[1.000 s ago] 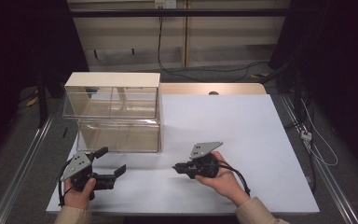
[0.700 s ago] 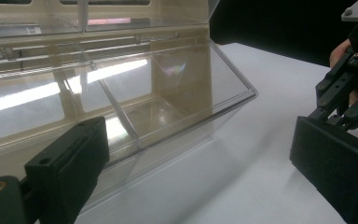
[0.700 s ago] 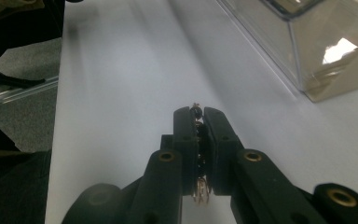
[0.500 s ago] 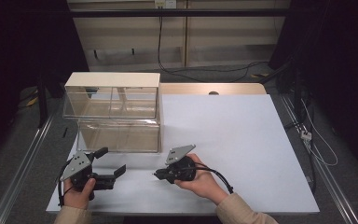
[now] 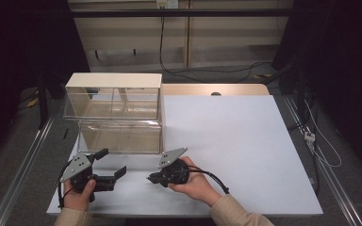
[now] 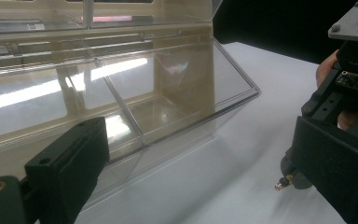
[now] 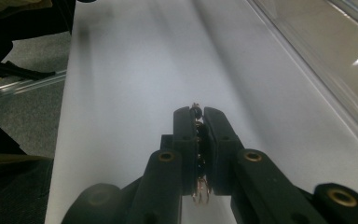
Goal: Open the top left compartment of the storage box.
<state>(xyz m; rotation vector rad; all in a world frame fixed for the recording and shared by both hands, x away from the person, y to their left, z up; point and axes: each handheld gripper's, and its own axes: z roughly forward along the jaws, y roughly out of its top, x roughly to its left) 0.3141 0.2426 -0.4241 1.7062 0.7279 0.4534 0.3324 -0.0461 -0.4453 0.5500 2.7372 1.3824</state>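
A small metal piece [image 7: 197, 154], dark with brassy ends and possibly a short string of beads or a jewellery fitting, stands pinched between the two black jaws of the right gripper [image 5: 152, 178], low over the white table sheet near its front edge. One brassy tip [image 6: 279, 185] pokes out past the jaw ends in the left gripper view, while thin wire loops show at the piece's other end in the right gripper view. It runs lengthwise along the jaws, just in front of the clear plastic organizer box [image 5: 118, 117].
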